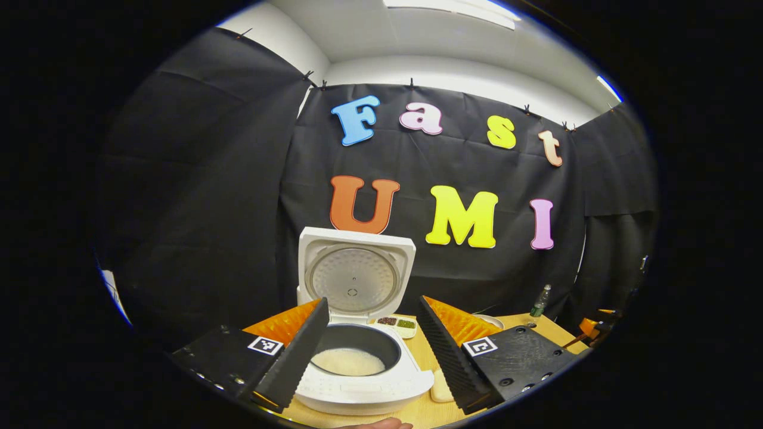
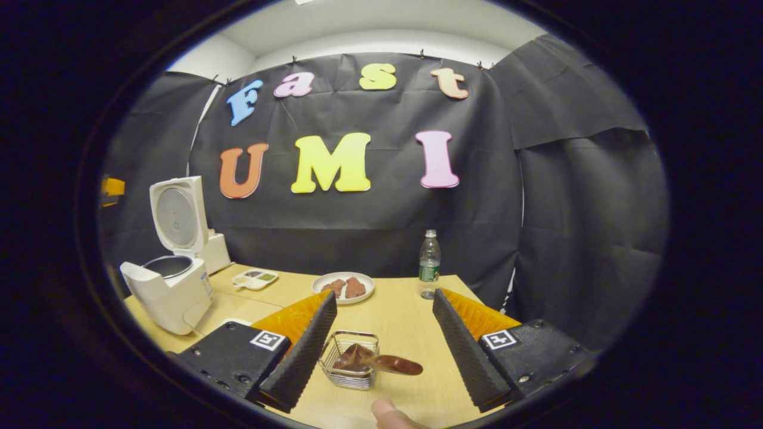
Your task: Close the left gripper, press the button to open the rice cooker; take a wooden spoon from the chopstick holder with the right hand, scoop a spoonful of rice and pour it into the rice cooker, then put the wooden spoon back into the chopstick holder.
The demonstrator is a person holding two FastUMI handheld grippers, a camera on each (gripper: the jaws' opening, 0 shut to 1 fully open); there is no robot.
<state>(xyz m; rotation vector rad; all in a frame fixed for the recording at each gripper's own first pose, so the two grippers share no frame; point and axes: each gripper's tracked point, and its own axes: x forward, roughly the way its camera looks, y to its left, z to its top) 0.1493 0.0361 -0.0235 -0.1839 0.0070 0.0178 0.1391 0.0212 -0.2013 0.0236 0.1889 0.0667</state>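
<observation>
The white rice cooker stands just ahead of my left gripper with its lid raised upright. White rice covers the bottom of its dark inner pot. My left gripper is open and holds nothing, its pads flanking the pot. In the right gripper view a wire chopstick holder sits on the table between the fingers of my right gripper, which is open. A dark wooden spoon lies in the holder, its bowl poking over the right rim. The cooker stands at far left.
On the wooden table sit a plate with brown food, a clear bottle and a small tray of condiments. A fingertip shows at the bottom edge. Black cloth walls the booth behind.
</observation>
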